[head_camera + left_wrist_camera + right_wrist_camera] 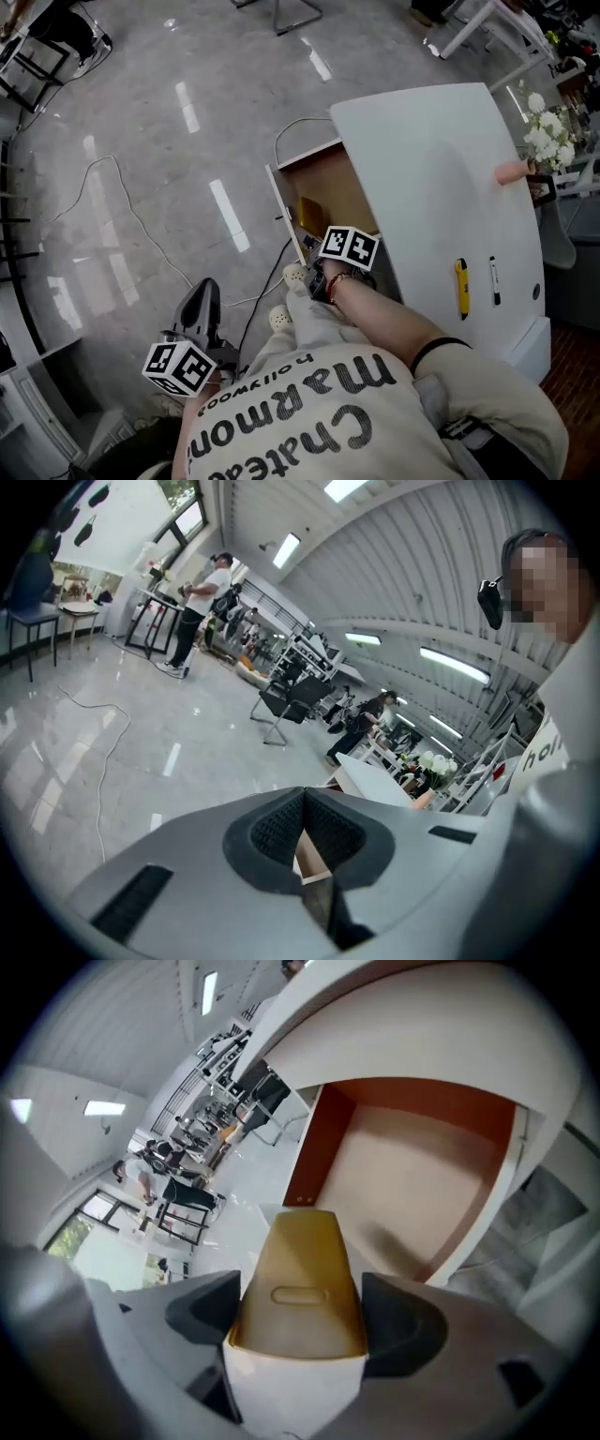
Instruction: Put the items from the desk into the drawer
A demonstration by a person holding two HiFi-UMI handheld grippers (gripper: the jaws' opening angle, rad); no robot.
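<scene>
Open-plan hall with a polished grey floor (169,141); white counter (441,169) at the person's right.

Item 1: drawer (333,187). Pulled out from the counter's left side. Its wooden bottom looks bare in the right gripper view.

Item 2: yellow-and-white box (300,1279). Clamped between the pads of the right gripper (300,1312), yellow face up. Its long axis runs along the gripper's own pointing line. It is held over the open drawer, which lies straight ahead of and below the jaws, so lowering and letting go looks like the move due.

Item 3: left gripper (302,808). Jaws closed together with nothing in them, low at the person's left and well apart from the drawer. The right hand is plainly the nearer one.

Item 4: yellow knife (461,288) and pen (494,279). They lie side by side on the counter near its front edge, well apart from both grippers, not yet put away.
</scene>
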